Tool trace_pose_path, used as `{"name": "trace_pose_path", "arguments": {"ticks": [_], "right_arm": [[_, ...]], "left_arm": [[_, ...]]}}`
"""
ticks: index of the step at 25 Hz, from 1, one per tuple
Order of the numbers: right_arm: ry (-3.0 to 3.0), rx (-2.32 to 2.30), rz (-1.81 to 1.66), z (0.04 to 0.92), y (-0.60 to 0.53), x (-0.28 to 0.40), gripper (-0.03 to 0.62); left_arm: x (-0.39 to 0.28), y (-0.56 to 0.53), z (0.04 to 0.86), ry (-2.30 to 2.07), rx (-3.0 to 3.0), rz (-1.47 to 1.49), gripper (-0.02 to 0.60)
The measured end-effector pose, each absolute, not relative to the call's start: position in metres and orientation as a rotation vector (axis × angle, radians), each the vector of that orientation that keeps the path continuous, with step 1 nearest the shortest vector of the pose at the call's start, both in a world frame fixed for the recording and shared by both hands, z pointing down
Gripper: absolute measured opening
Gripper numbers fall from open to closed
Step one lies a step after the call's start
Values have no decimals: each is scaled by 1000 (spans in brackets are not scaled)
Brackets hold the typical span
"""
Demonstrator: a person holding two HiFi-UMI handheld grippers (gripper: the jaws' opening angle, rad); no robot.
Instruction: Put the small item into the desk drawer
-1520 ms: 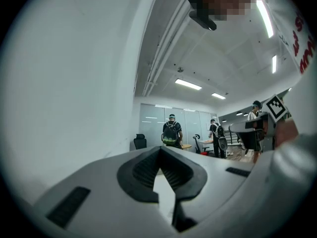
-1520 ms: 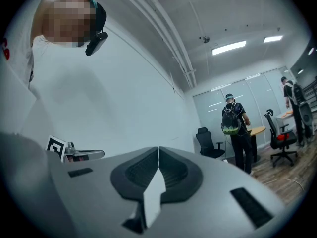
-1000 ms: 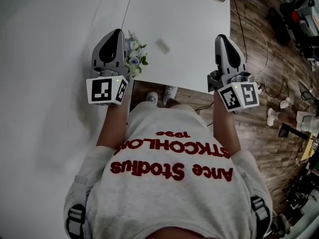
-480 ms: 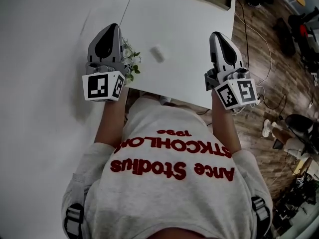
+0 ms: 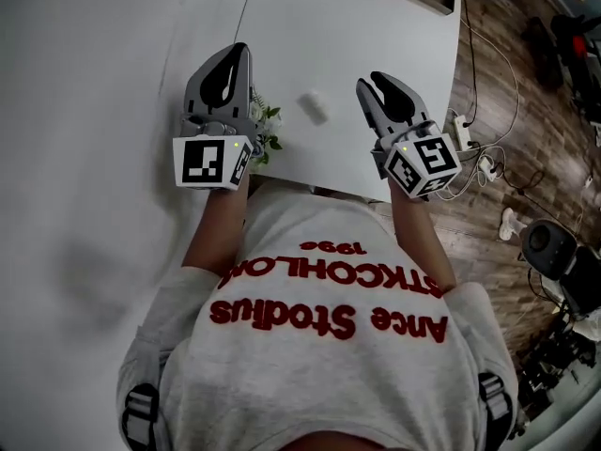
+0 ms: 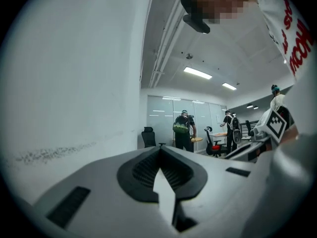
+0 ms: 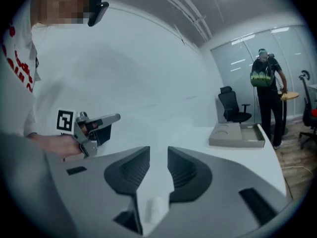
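Observation:
The small white item (image 5: 313, 107) lies on the white desk (image 5: 347, 26), near its front edge. My right gripper (image 5: 380, 83) hovers just right of the item and tilts toward it. Its jaws are opening, and the pads touch nothing. In the right gripper view, my right gripper (image 7: 158, 155) shows a wide gap, with a small white block (image 7: 153, 209) low in it, on the desk. My left gripper (image 5: 235, 59) is shut and empty, left of the item beside a small bunch of flowers (image 5: 265, 125). In its own view, the left gripper (image 6: 159, 150) points along a white wall.
A shallow beige tray (image 7: 237, 133) sits at the desk's far right corner. Cables and a power strip (image 5: 465, 134) lie on the wood floor to the right. A white wall (image 5: 84, 111) stands at the left. People and office chairs (image 7: 233, 105) are far behind.
My right gripper has swung left toward the small item and its jaws have parted from shut. My left gripper has shifted slightly and stayed shut.

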State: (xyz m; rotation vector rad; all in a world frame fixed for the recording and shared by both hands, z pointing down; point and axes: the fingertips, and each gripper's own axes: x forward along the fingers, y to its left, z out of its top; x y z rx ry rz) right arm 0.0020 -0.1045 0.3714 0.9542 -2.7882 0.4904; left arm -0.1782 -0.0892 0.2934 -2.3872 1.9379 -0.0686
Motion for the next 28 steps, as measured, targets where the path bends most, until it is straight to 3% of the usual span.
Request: {"name": "trace_pose_path", "arguments": {"ticks": [10,18,22,28], "right_arm": [[-2455,732,640,518,-87,-58,178],[-2301,655,619,583,-70,-68,172],[-2310,691,622,574,-75,-72,140],[-2508,930,586,486,-124,-61,137]], "left_arm": [[-194,-114,313,1934,-2464,-109,8],[-199,-122,344,1937,-2506,-115,6],[-193,-129,339,1902,-2527,-116,7],[-177,-140,326,1847,-2571,-76,8]]}}
